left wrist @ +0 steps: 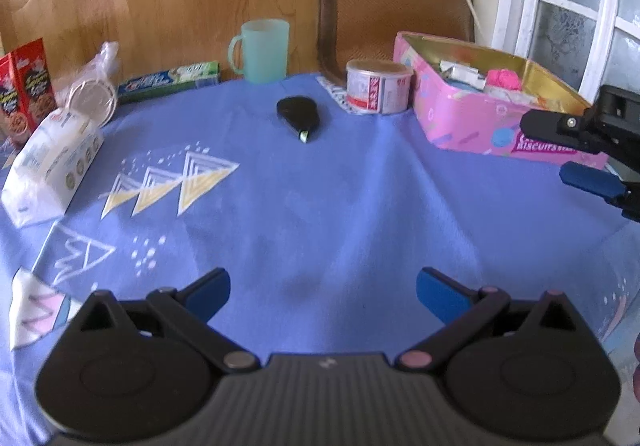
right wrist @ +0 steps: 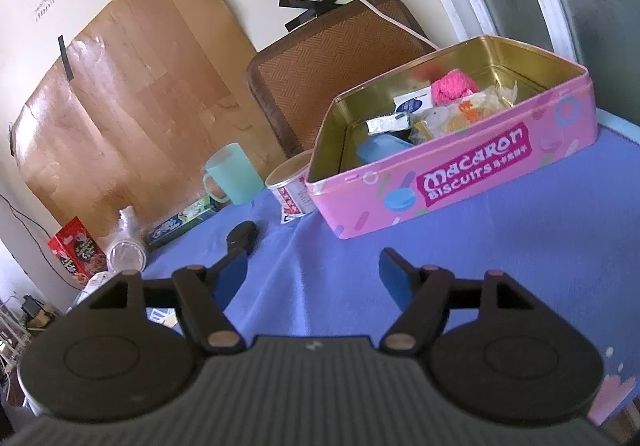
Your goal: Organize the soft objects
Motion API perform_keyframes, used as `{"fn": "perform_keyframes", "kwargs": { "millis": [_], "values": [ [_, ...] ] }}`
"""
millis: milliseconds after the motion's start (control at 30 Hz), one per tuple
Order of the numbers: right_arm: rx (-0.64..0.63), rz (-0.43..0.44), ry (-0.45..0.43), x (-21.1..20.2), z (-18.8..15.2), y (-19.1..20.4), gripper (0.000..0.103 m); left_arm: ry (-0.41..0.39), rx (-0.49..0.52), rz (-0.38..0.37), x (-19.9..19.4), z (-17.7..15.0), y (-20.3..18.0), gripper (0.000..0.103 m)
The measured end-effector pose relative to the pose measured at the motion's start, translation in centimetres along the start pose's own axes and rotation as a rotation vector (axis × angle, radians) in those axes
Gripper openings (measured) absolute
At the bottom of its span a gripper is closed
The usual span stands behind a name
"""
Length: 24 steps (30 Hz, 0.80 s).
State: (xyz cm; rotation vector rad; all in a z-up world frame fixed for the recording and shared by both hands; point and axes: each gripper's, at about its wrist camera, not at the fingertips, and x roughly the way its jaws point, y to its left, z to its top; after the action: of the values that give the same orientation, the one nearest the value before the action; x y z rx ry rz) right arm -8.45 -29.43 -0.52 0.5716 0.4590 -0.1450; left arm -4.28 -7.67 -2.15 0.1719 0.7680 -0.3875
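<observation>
Two pairs of black tongs with blue pads hang over the blue cloth-covered counter (left wrist: 320, 206), and both stand wide with nothing between them. The left tongs (left wrist: 323, 296) hover over bare cloth well in front of the open pink Macaron Biscuits tin (right wrist: 460, 182). The right tongs (right wrist: 313, 272) sit just in front of that tin, pointing at its long printed side; from the left they show beside the tin's near corner (left wrist: 576, 150).

Inside the tin lies a bright pink knitted soft ball (right wrist: 454, 84) toward the back wall, with a crinkly yellow-and-white wrapper (right wrist: 468, 108) next to it and what may be a folded blue cloth (right wrist: 380, 148) at the front.

Touching the tin's left end is a round white can with red print (left wrist: 378, 92). Farther left of the tin stands a mint-green plastic mug (left wrist: 264, 50), and a small black pouch (left wrist: 298, 112) lies on the cloth before the can.
</observation>
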Motion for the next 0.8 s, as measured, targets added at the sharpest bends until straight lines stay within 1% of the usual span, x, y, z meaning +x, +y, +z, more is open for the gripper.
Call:
{"fn": "perform_keyframes", "kwargs": {
  "millis": [167, 233, 400, 500, 600, 800],
  "values": [
    [-0.01, 0.018, -0.002, -0.8, -0.6, 0.2, 0.075, 0.001, -0.018, 0.0, -1.2, -0.9, -0.1, 0.103],
    [-0.013, 0.025, -0.001, -1.1, -0.7, 0.2, 0.075, 0.008, -0.011, 0.014, -1.6, -1.2, -0.6, 0.103],
    [-0.022, 0.052, -0.018, -2.2, -0.9, 0.6, 0.076, -0.014, 0.031, 0.049, -2.8, -1.8, -1.5, 0.103],
    [-0.026, 0.058, -0.027, -2.7, -1.1, 0.5, 0.076, -0.013, 0.035, 0.045, -3.3, -2.0, -1.9, 0.103],
    [-0.02, 0.061, -0.031, -3.0, -1.1, 0.2, 0.076, -0.018, 0.054, 0.058, -3.6, -2.2, -2.5, 0.103],
    [-0.018, 0.07, -0.041, -3.5, -1.1, -0.2, 0.076, -0.018, 0.052, 0.055, -3.8, -2.3, -2.6, 0.103]
  ]
}}
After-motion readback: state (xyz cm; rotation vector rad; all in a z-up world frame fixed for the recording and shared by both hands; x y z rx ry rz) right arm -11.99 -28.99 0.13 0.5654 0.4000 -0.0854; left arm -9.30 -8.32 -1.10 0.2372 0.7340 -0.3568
